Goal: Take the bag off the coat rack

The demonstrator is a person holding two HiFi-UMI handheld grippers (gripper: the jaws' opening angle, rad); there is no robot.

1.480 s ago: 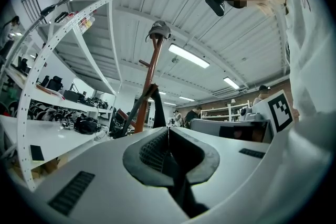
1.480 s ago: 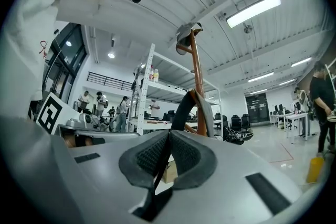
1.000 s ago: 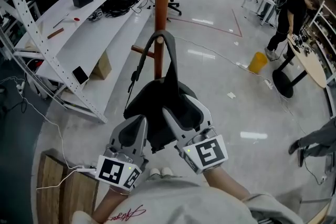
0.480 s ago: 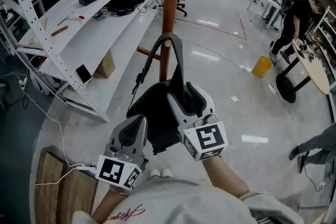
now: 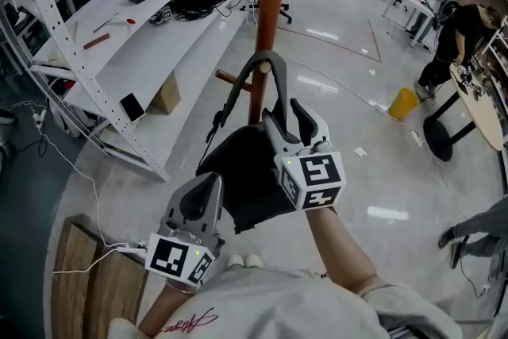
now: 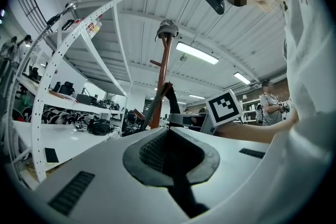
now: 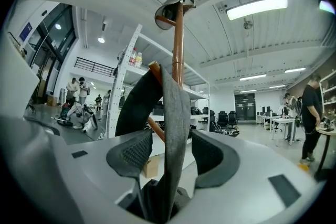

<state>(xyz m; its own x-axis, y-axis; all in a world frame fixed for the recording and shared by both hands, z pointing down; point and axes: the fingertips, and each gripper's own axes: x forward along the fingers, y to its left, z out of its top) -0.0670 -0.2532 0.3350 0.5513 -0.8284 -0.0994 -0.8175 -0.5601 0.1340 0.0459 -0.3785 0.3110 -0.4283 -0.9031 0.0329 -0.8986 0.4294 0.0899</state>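
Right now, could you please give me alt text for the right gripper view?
The right tool has its jaws apart around the grey bag strap, which hangs from a peg on the brown pole. Shelves stand at left, and a person in black at far right.

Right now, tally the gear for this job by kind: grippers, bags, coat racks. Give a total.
Grippers: 2, the left gripper and the right gripper
Bags: 1, the black bag
Coat racks: 1, the brown coat rack
Total: 4
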